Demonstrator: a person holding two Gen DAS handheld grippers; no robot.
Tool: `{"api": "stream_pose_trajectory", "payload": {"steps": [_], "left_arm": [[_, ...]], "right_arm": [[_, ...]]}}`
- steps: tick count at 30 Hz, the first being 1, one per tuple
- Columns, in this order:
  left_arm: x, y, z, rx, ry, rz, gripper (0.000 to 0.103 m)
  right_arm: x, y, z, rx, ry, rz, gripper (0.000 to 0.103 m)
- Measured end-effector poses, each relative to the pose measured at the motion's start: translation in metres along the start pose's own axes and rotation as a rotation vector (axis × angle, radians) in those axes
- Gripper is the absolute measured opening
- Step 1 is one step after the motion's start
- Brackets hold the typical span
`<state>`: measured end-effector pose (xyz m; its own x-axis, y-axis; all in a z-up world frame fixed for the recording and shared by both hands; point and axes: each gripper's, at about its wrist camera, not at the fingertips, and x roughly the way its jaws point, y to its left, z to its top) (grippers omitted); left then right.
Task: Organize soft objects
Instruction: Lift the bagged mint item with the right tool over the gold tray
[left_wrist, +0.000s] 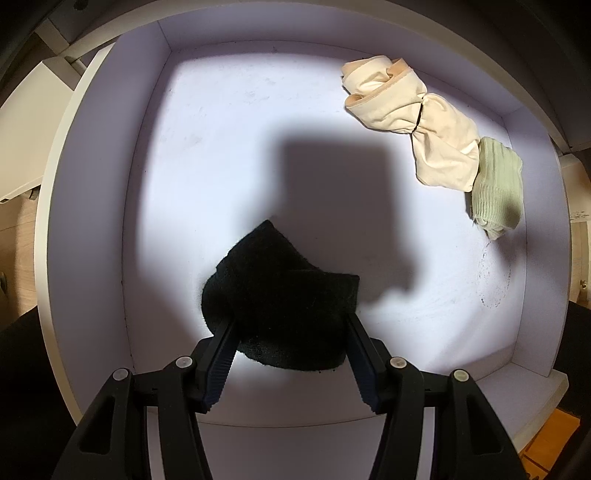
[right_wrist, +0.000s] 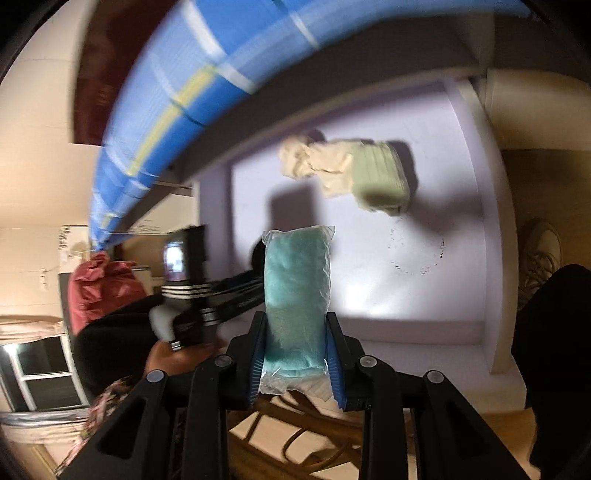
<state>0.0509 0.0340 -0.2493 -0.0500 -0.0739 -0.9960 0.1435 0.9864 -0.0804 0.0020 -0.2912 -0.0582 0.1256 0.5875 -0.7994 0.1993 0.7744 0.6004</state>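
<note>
While each hand-held gripper clamps cloth, black sock (left_wrist: 280, 295) left, teal packet (right_wrist: 295, 295) right, a white drawer (left_wrist: 92, 221) lies below.

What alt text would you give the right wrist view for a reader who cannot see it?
The right gripper is shut on a teal cloth sealed in clear plastic, held above a white drawer. In the drawer lie a cream fabric bundle and a pale green sock, touching. The picture is motion-blurred.
</note>
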Motion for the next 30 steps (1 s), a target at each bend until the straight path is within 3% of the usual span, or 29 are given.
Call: {"api": "stream_pose_trajectory", "payload": {"steps": [9,17,24,30], "left_arm": [[0.000,0.002,0.001,0.001,-0.001,-0.002,0.058],[0.001,0.009,0.001,-0.012,0.000,-0.014,0.058],[-0.002,0.012,0.000,-0.010,0.001,-0.012,0.059],[-0.001,0.013,-0.001,-0.008,0.001,-0.016,0.061]], "right_arm": [[-0.083,0.051,0.002,-0.091,-0.114,0.110,0.030],[-0.132,0.118,0.054,-0.214,-0.230,0.112,0.030],[-0.126,0.170,0.107,-0.290,-0.222,0.063,0.030],[-0.085,0.214,0.149,-0.361,-0.147,0.019,0.030]]}}
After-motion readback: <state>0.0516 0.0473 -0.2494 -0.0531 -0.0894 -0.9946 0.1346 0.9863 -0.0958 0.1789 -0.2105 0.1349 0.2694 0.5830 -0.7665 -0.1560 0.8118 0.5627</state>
